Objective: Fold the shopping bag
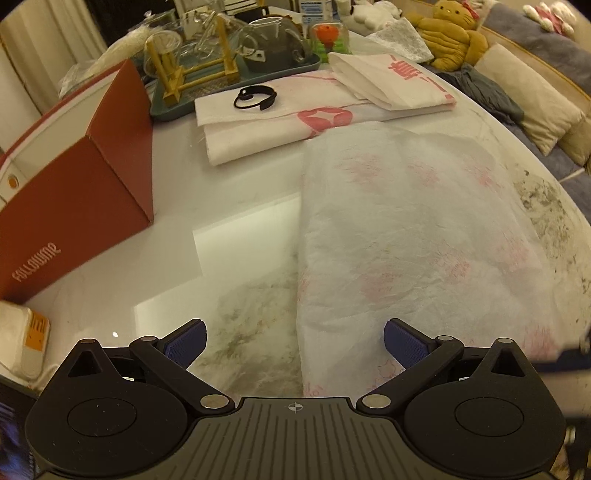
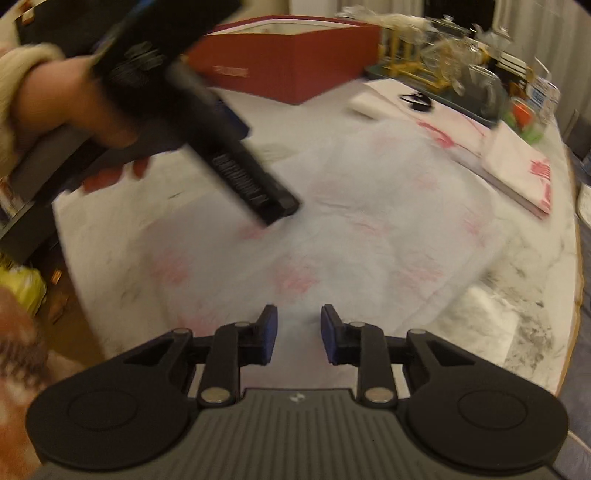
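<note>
The shopping bag point(image 1: 406, 229), thin and white with pale pink prints, lies folded lengthwise on the marble table point(image 1: 240, 317). My left gripper point(image 1: 295, 341) hovers open over its near left edge, one blue pad above bare table and the other above the bag. In the right wrist view, which is blurred, the bag point(image 2: 362, 229) spreads across the middle and my right gripper point(image 2: 299, 330) stands just above its near part. Its pads are apart with a narrow gap and nothing pinched between them. A person's hand point(image 2: 70, 107) holds the left gripper, whose fingers point(image 2: 273, 203) point down at the bag.
A red box point(image 1: 74, 177) stands at the left. Behind the bag lie folded white bags point(image 1: 295, 122) with a black band point(image 1: 255, 98) on top, and a tray of glassware point(image 1: 229, 70). A plush toy point(image 1: 450, 33) and cushions point(image 1: 528, 99) sit beyond the table's right edge.
</note>
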{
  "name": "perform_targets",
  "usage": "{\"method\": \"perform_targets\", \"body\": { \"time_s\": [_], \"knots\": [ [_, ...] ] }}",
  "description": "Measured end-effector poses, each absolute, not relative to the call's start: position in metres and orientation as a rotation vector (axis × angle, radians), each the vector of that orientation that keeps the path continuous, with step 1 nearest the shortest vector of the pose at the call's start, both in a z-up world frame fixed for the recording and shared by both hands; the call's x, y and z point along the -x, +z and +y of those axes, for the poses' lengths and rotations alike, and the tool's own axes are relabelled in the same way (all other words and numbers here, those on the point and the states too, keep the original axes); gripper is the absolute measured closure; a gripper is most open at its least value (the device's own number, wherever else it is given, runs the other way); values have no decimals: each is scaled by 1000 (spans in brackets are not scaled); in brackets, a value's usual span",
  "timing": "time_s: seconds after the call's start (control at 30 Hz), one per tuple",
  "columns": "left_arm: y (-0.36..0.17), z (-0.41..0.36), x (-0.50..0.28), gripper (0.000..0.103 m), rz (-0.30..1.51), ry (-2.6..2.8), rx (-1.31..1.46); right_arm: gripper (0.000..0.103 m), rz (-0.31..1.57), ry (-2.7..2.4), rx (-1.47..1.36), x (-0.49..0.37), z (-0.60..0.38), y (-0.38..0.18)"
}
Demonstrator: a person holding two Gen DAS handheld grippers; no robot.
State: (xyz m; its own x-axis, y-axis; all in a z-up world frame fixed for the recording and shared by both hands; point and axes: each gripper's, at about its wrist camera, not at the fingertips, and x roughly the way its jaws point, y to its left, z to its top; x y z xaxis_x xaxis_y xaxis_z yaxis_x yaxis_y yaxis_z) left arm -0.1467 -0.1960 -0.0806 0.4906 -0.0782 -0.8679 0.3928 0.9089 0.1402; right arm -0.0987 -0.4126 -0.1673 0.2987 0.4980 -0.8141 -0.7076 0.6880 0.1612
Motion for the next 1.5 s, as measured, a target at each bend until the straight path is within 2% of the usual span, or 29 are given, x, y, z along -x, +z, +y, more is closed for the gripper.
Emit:
{"method": "perform_targets", "body": {
  "time_s": [0.23, 0.4, 0.53, 0.7, 0.8, 1.0, 1.07, 1.17, 1.3, 1.5],
  "knots": [
    [-74, -196, 147, 0, 1018, -272, -341, 77, 944, 811, 266, 118, -407, -166],
    [-25, -183, 179, 0, 830, -398, -210, 77, 938, 798, 262, 121, -406, -165],
    [-34, -190, 191, 0, 923, -610, -113, 77, 933, 783, 256, 123, -406, -166],
    [-77, -209, 195, 0, 1039, -604, -254, 76, 966, 857, 280, 128, -407, -162],
    [-89, -209, 217, 0, 967, -642, -412, 77, 1045, 978, 218, 126, -423, -156],
    [-89, -196, 226, 0, 911, -745, -441, 75, 1006, 844, 45, 87, -473, -136],
    [-87, -197, 223, 0, 911, -769, -463, 75, 965, 776, 91, 72, -462, -134],
    [-86, -197, 217, 0, 917, -807, -491, 65, 915, 689, 215, 56, -427, -142],
    [-83, -182, 201, 0, 899, -766, -546, 66, 1051, 674, 271, 44, -408, -166],
    [-70, -159, 178, 0, 859, -586, -641, 61, 1114, 634, 239, 74, -429, -166]
  ]
}}
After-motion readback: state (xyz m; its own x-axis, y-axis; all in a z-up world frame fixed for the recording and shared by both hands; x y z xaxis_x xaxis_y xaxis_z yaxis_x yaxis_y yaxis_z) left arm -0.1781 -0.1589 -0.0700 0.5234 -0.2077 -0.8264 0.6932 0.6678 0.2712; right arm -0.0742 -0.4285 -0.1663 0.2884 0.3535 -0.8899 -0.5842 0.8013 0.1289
